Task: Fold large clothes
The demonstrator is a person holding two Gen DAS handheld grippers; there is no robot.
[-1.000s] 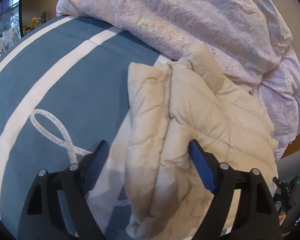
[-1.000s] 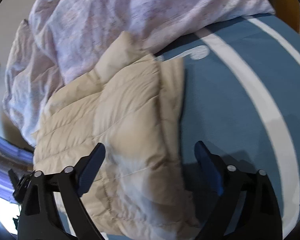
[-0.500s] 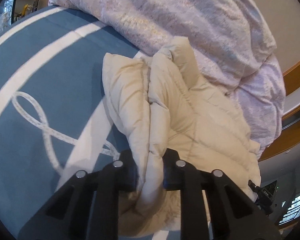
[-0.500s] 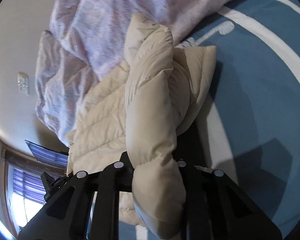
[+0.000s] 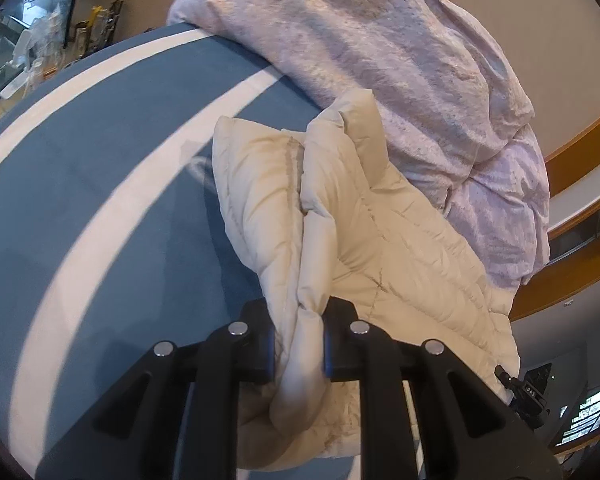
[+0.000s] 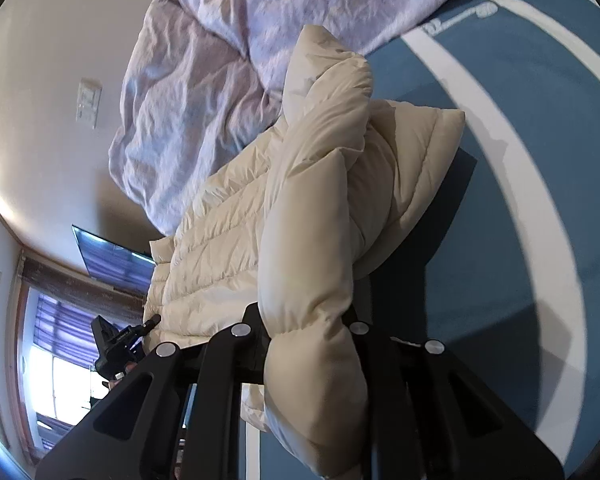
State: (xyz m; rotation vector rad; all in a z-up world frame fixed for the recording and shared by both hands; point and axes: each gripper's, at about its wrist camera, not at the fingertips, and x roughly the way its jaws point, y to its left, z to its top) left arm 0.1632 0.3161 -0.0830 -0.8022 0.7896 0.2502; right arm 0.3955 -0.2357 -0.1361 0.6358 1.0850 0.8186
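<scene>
Blue bedspread (image 5: 100, 208) underlies the cream jacket (image 5: 340, 216), pinched between both grippers' closed fingers (image 5: 260, 344) (image 6: 256, 340)

Blue bedspread (image 5: 132, 120) with white stripes on bed. Crumpled lilac duvet (image 5: 400, 52) heaped at far side. Wall switch plate (image 6: 88, 104), wall TV (image 6: 108, 258), bright window (image 6: 56, 344).

Left gripper (image 5: 298, 344) jaws clamped, right gripper (image 6: 308, 340) jaws clamped
</scene>
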